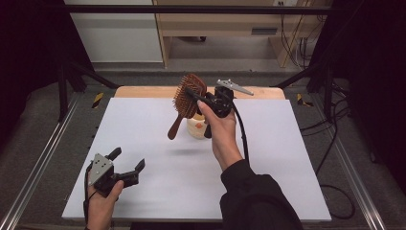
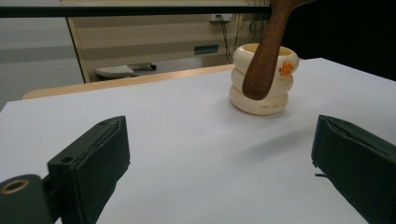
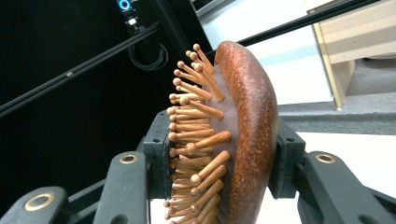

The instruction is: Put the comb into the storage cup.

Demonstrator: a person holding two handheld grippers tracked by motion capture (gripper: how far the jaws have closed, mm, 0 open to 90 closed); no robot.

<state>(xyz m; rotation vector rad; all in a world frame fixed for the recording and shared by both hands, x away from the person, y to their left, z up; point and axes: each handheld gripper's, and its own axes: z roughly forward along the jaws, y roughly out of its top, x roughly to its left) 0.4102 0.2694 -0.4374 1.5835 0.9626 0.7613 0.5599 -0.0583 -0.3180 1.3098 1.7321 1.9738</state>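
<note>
High view: right claw (image 1: 198, 98) clamps hairbrush (image 1: 187, 98) head; left claw (image 1: 128, 160) gapes wide

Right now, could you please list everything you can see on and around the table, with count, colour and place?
hairbrush: one, reddish-brown wood with wooden pins, held in the air above the middle of the table, handle hanging down
ringed cup: one, cream with a small orange mark, standing on the sheet at mid-table, behind the brush handle
sheet: one, white, covering most of the tabletop
tabletop: one, light wood, showing along the far edge
cabinet: one, light wood, on the floor beyond the table
left claw: one, black, jaws wide open with nothing between them, low over the near left of the sheet
right claw: one, black, shut on the hairbrush head, raised over mid-table
</note>
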